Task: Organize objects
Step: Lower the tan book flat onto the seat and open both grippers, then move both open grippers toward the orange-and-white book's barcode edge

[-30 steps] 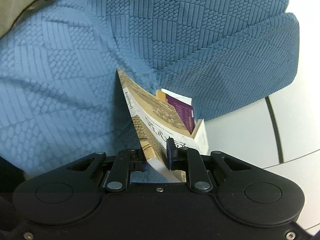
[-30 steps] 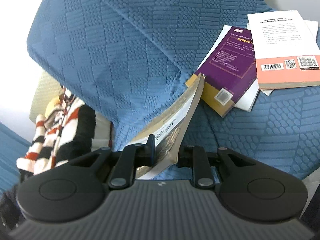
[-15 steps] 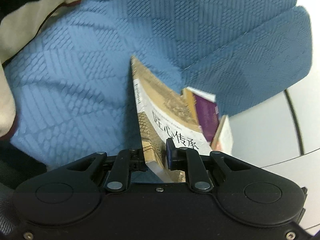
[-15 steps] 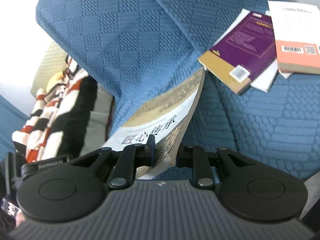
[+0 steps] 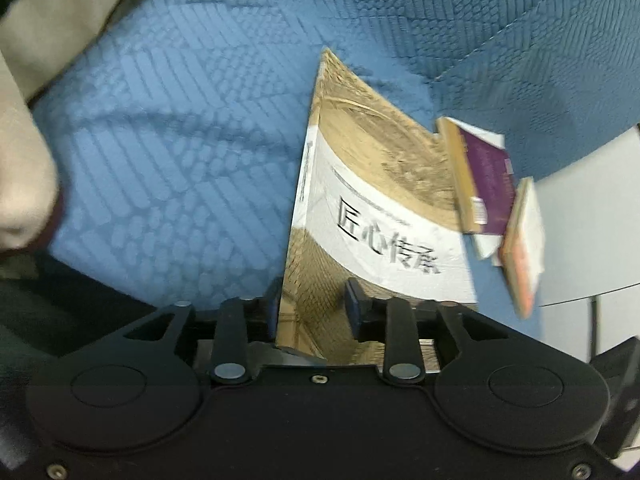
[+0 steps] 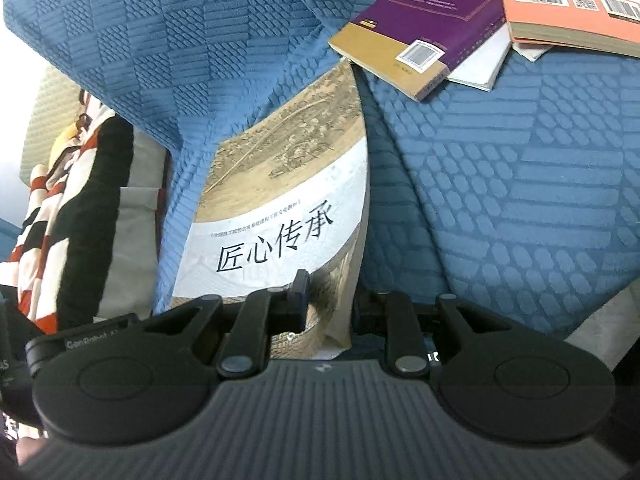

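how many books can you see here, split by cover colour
tan and white book: 1
purple book: 1
orange and white book: 1
white booklet under the purple one: 1
total: 4

The near corner of the tan book [image 6: 288, 208] drops out of sight behind my right gripper [image 6: 326, 304]. Ahead and to the right, the purple book [image 6: 420, 20] and the orange-backed book [image 6: 568, 4] run off the top edge. From my left gripper [image 5: 312, 304] everything smears; the small print on the tan book's spine is unreadable.
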Tool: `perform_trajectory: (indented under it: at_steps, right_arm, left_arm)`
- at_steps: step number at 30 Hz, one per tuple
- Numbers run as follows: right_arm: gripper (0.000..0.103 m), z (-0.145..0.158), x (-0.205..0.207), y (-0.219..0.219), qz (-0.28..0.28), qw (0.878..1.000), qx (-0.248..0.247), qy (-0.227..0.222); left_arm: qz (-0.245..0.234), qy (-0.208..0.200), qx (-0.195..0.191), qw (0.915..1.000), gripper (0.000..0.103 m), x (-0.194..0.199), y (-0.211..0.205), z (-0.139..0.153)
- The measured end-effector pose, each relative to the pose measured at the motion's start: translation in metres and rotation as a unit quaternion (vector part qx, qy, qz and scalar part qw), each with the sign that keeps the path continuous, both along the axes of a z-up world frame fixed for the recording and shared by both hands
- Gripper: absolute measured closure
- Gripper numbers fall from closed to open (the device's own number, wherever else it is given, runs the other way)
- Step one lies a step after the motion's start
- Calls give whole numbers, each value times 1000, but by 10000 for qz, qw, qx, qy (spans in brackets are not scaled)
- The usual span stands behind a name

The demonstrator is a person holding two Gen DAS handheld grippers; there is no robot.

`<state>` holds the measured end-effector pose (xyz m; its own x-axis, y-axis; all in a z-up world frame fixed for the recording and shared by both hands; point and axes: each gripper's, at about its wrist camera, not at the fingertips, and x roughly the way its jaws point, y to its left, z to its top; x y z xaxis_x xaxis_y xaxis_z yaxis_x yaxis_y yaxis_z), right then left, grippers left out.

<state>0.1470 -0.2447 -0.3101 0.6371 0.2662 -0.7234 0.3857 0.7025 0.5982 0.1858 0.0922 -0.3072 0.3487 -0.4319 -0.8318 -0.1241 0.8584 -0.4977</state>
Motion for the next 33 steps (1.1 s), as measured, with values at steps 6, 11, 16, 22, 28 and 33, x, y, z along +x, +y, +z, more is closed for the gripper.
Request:
perform_trajectory:
  at_steps: [6, 11, 16, 22, 28, 33]
  right_arm:
    - [73, 10, -2, -2, 237, 9979, -518, 320]
    - [73, 34, -11, -6, 470, 9941, -962, 161]
    - [73, 77, -22, -9, 610, 9888, -1334, -268]
    - [73, 129, -49, -14, 641, 9795, -1703, -869]
    - [73, 155, -87, -26, 467, 9754, -1868, -1072]
    - [73, 168, -119, -36, 249, 9743, -1913, -1163]
  left_arm:
    - [-112, -259, 432, 9987, 65, -8, 0, 20]
    - [-249, -639, 439, 9967, 65, -11, -7, 54]
    - [-445, -1145, 521, 9911, 65, -22, -18, 102]
    - [-722, -1775, 431, 9805, 65, -47, -38, 154]
    - [-939, -2190, 423, 9703, 65, -76, -61, 183]
    - [-1061, -2357, 326, 9655, 65, -98, -78, 192]
